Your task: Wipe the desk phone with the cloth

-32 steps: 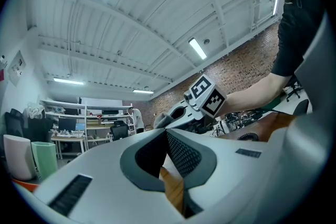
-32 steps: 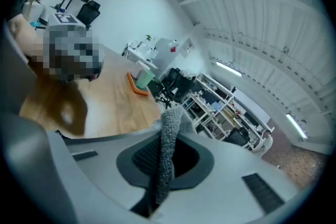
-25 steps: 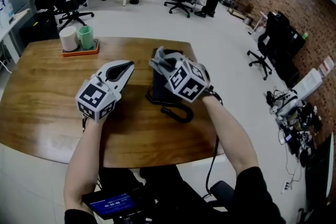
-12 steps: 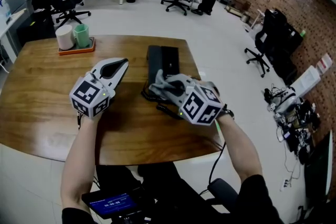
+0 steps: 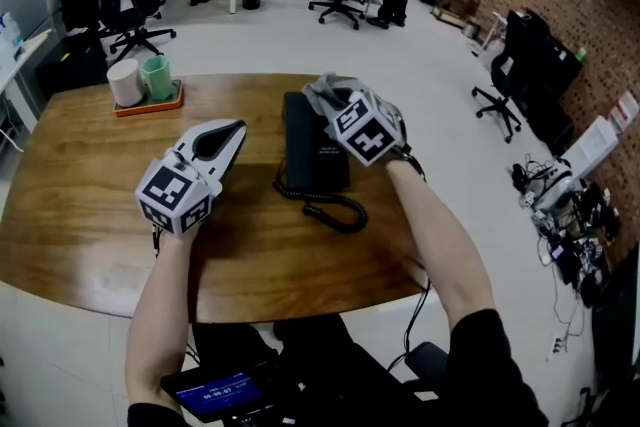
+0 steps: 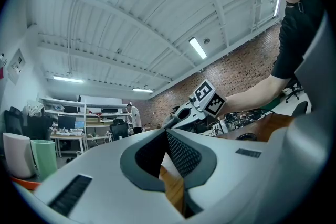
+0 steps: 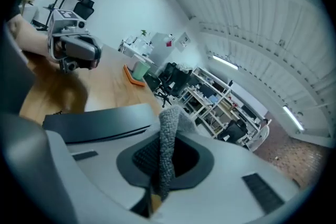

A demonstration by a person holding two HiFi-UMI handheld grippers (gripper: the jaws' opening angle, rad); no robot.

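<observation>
Right gripper (image 5: pixel 322 95): jaws closed on the grey cloth (image 7: pixel 167 147), pinched upright between them. I held it over the far end of the black desk phone (image 5: pixel 314 147); I could not confirm that the cloth touched the phone. Left gripper (image 5: pixel 233 129): jaws together, nothing in them, low over the wooden table (image 5: pixel 70 185), just left of the phone. The phone lay mid-table, its coiled cord (image 5: pixel 330 207) looped at the near end. Far left stood an orange tray (image 5: pixel 150 101) holding a white cup (image 5: pixel 127 80) and a green cup (image 5: pixel 158 73).
</observation>
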